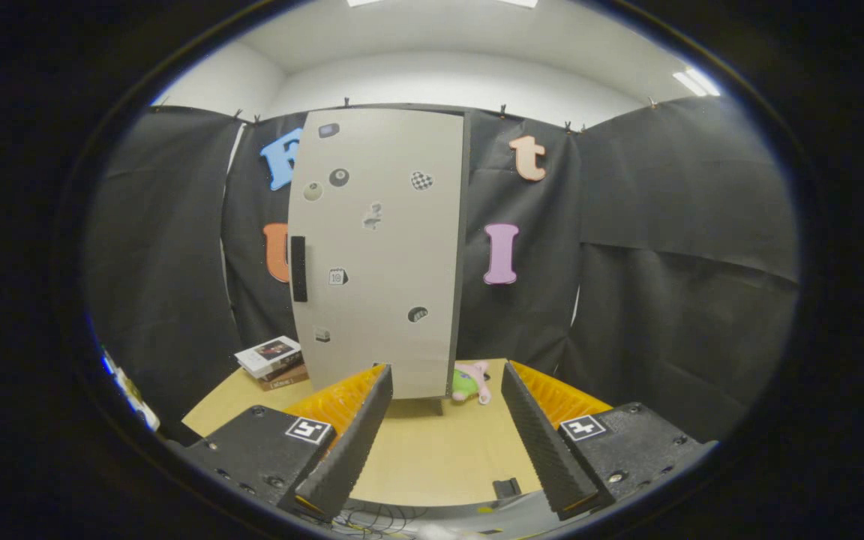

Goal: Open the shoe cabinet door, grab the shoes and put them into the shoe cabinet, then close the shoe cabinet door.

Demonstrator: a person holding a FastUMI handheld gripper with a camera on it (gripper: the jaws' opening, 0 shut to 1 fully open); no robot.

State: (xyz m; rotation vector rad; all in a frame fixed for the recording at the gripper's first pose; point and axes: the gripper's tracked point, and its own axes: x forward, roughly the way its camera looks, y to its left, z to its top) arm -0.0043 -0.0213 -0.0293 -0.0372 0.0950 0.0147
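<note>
**Door shut, fingers spread, and the pull strip sits far off to one side**

Here we are looking straight down the gripper (447, 435), its fingers wide apart with nothing between them, only bare wooden tabletop (432, 457). Beyond them stands the shoe cabinet (379, 255), pale and tall, its door closed flat, dotted with stickers. The dark handle (298, 268) runs down the door's left edge, well off the line between the fingers.

Now, the shoes: a small pink-and-green pair or toy-like shoe (471, 381) lies on the table just beside the cabinet's right foot, outside it. I can't tell more of its shape from here.

The risks? That handle is thin and sits at the edge, so a careless close could slip off it or shove the light-looking cabinet backward on its feet. A door swinging wide might sweep toward the stack of books (273, 361) on the left. And the shoe lies close against the cabinet, so an approaching finger could knock into the cabinet's side.
</note>
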